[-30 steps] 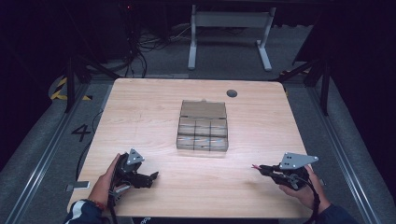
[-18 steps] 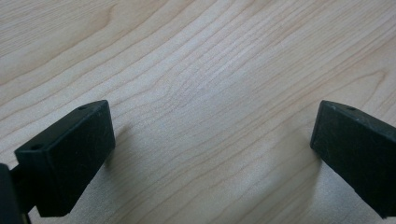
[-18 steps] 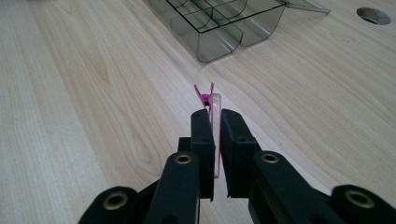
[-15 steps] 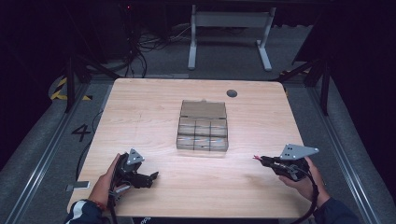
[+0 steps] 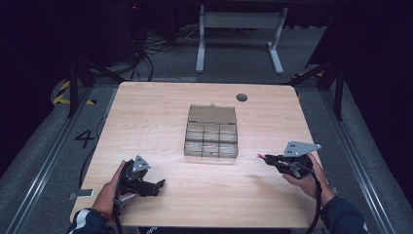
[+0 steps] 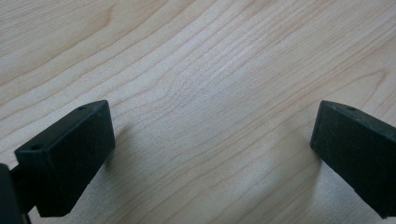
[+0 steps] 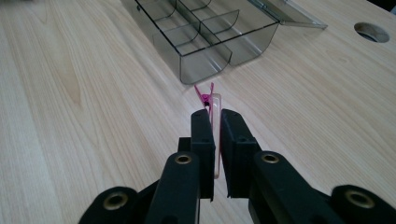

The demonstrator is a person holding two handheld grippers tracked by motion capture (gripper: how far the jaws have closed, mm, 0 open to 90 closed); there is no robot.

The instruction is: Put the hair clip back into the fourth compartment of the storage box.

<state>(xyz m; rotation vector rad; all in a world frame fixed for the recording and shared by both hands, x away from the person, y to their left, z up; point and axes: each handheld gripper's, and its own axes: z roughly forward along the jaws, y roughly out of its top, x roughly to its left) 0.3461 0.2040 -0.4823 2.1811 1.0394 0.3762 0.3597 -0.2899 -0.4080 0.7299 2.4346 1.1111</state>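
A person seated at a pale wooden table (image 5: 160, 117) works 2 hand-held grippers. The right gripper (image 7: 214, 116), held above the table's right side, has its 2 black jaws pressed narrow on a small pink clothespin (image 7: 208, 100), whose pink tips stick out past the jaw ends alongside a pale, translucent strip. In the high view the same pink clothespin (image 5: 263, 157) pokes from the front of the right gripper (image 5: 275, 159), aimed toward the middle of the table, with the person's right hand (image 5: 307, 178) wrapped around the tool's body and a grey 3-cornered plate riding on top.

Ahead of the clothespin stands a clear plastic organiser box (image 5: 211, 139), near the table's centre and well apart from both tools. Its lid (image 5: 212, 114) lies folded open behind it, and curved dividers split the tray into compartments; the right gripper view shows the box (image 7: 205, 42) just beyond the pin's tips, with no contact between them.

The left gripper (image 5: 151, 187) rests low near the front left edge, in the person's left hand (image 5: 109, 187). Its jaws stand wide apart in the left gripper view, with bare wood grain between them. A round cable hole (image 5: 242, 97) marks the far right of the tabletop.
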